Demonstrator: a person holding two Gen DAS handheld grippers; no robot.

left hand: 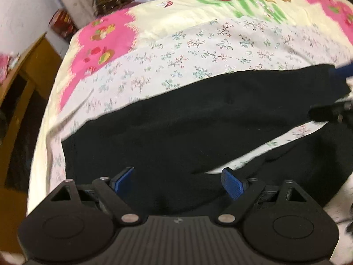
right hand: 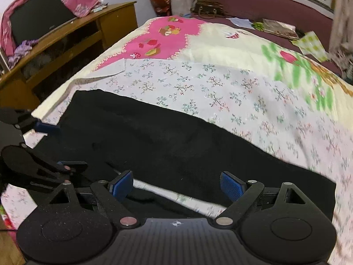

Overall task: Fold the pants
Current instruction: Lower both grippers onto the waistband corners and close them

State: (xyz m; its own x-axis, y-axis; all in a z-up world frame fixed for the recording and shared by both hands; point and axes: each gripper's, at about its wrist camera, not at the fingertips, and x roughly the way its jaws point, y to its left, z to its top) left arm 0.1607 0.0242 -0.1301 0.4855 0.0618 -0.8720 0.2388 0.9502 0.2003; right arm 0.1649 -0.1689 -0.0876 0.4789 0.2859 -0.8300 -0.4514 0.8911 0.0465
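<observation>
Black pants (left hand: pixel 176 132) lie flat across a floral sheet (left hand: pixel 220 44) on a bed. A thin strip of sheet shows between the two legs. My left gripper (left hand: pixel 177 172) hovers open over the near leg at the pants' left end, with nothing between its blue pads. My right gripper (right hand: pixel 176 174) is also open, low over the pants (right hand: pixel 176 145) with only cloth below it. In the right wrist view the left gripper (right hand: pixel 59 146) appears at the left edge. In the left wrist view the right gripper (left hand: pixel 335 91) shows at the right edge.
A pink and cream quilt (right hand: pixel 220 42) lies beyond the sheet. A wooden desk (right hand: pixel 66 35) with a dark screen (right hand: pixel 39 15) stands left of the bed. A handbag (right hand: pixel 207 6), a red box (right hand: pixel 160 0) and papers (right hand: pixel 280 26) lie at the far end.
</observation>
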